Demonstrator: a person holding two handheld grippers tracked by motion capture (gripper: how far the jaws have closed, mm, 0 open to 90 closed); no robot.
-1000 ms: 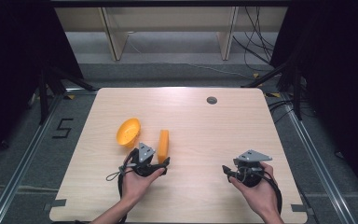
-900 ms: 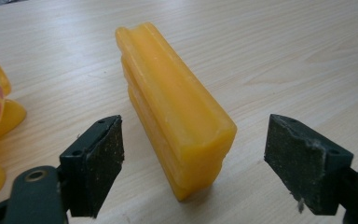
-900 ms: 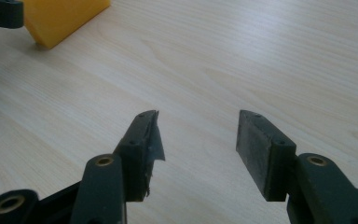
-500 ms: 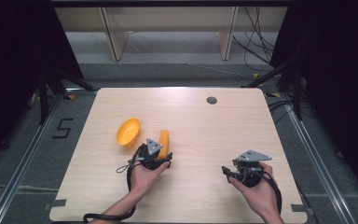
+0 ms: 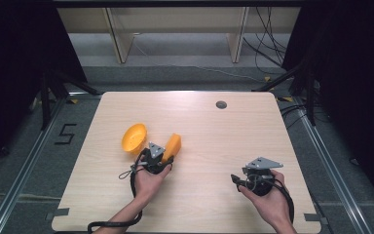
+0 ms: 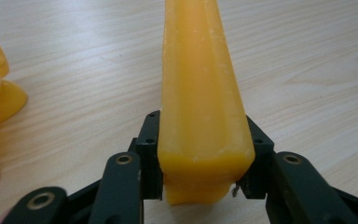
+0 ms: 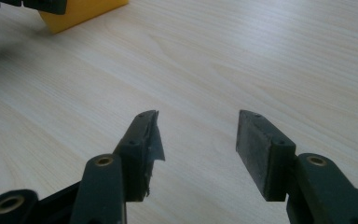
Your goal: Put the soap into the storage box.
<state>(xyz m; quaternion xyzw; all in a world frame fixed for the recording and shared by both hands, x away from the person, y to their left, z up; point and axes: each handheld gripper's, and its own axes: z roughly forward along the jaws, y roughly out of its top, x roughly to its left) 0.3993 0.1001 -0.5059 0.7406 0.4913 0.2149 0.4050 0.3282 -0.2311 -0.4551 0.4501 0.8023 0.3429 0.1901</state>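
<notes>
At the near right of the counter (image 5: 209,204), the right gripper (image 7: 198,140) is held low in a hand, its fingers (image 7: 256,149) spread well apart with nothing between them and bare wood seen through the gap. To the left and slightly farther, the left gripper (image 6: 200,163) is seen closed on the near end of a long orange block (image 6: 200,93), which is pinched between the two black pads and runs away from the gripper toward the far side. Whether the block's far end rests on the counter or is raised cannot be told. Just beside it on the left, a yellow bowl-like toy (image 5: 134,138) with a painted face lies tipped on its side. Because the block is gripped only at one end, it is judged that it could pivot or slip from the pads if swung quickly, and the nearby toy could be knocked and sent rolling. A small round hole (image 5: 221,104) is set in the far part of the counter.
</notes>
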